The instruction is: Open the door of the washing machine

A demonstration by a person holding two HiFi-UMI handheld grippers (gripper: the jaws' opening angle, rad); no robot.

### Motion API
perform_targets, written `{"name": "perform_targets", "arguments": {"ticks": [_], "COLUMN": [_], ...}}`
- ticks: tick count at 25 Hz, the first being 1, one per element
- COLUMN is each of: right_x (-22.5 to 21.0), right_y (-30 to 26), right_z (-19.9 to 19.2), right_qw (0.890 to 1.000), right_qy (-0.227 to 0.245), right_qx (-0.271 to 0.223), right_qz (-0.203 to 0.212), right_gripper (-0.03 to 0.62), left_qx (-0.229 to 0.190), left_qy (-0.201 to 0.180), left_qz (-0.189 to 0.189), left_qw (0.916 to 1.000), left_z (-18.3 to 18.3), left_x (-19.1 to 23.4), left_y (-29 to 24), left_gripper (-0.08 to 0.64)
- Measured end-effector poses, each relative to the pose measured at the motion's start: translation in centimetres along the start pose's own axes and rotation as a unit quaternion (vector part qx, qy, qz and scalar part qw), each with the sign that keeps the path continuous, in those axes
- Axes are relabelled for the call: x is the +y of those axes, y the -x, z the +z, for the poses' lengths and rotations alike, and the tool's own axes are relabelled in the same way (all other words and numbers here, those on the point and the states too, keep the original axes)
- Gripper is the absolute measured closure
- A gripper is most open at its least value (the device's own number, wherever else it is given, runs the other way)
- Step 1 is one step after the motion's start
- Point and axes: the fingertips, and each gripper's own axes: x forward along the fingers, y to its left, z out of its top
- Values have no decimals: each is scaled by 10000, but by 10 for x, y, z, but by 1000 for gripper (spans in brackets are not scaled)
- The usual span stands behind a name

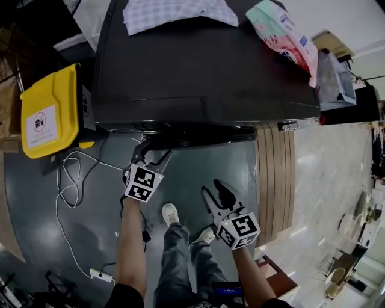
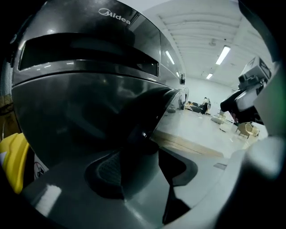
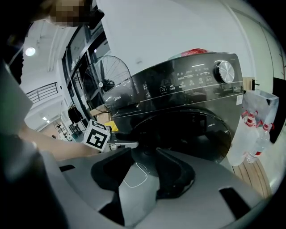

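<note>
A dark front-loading washing machine (image 1: pixel 204 66) fills the top of the head view, its round door (image 1: pixel 198 137) bulging toward me and closed. My left gripper (image 1: pixel 153 157) reaches up to the door's left rim. In the left gripper view the door's dark edge (image 2: pixel 149 114) runs down into the gap of that gripper (image 2: pixel 140 167), whose jaws stand wide and open. My right gripper (image 1: pixel 215 194) hangs lower and to the right, away from the machine. Its jaws (image 3: pixel 147 174) are apart with only floor between them, facing the door (image 3: pixel 187 129).
A yellow bin (image 1: pixel 51 111) stands left of the machine, with a white cable (image 1: pixel 69 180) and power strip (image 1: pixel 101 275) on the floor below it. A checked cloth (image 1: pixel 174 12) and detergent bag (image 1: pixel 283 33) lie on top. A plastic bag of bottles (image 3: pixel 257 129) hangs at the right.
</note>
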Motion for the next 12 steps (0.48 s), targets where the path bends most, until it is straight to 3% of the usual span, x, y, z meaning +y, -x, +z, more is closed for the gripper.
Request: {"name": "perform_targets", "arguments": {"ticks": [12], "right_x": [4], "right_y": [6], "right_z": [-14], "right_qw": [9999], "right_qy": [-102], "right_qx": [46], "right_qz": [12], "right_gripper": [422], "left_qx": [228], "left_qy": [-31], "left_qz": [-92], "left_qw": [9997], "left_z": [-12], "left_x": [-17], "left_y": [9], "left_gripper": [356]}}
